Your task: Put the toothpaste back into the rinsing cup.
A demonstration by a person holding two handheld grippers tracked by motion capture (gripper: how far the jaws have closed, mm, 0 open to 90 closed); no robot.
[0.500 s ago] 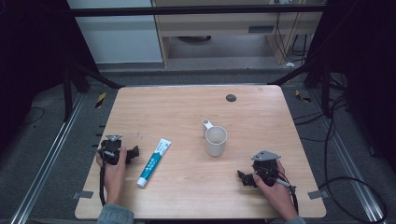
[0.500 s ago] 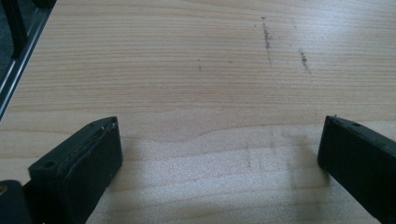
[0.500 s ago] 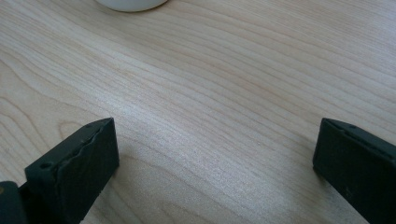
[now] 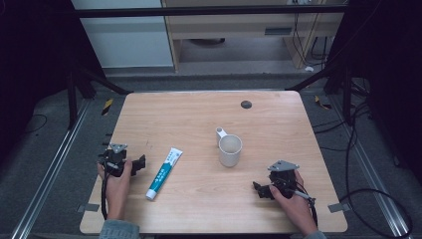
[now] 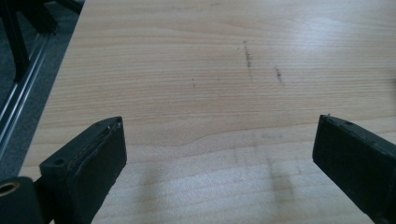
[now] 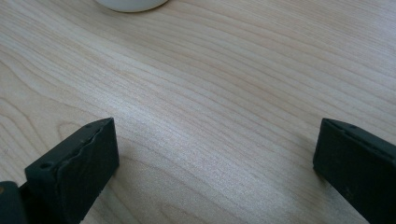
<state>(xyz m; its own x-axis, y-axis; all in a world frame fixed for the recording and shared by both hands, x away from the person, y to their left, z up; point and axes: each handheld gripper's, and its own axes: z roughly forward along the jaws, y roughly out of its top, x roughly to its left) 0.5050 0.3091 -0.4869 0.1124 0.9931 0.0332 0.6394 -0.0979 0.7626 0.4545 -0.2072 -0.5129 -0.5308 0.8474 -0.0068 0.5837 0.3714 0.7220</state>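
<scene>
A white toothpaste tube (image 4: 164, 173) lies flat on the wooden table (image 4: 199, 119), left of centre. An empty white mug (image 4: 230, 150) stands upright to its right, handle toward the far side. My left gripper (image 4: 140, 164) rests low at the table's left edge, just left of the tube, jaws pointing toward it. In the left gripper view its jaws (image 5: 219, 154) stand wide open over bare wood. My right gripper (image 4: 260, 189) sits near the front right, below the mug. Its jaws (image 6: 217, 158) are open too, and the mug's base (image 6: 130, 3) shows at the top edge.
A small black round spot (image 4: 246, 104) marks the far part of the table. Metal rails and cables run along the floor on both sides. A cabinet stands beyond the far edge.
</scene>
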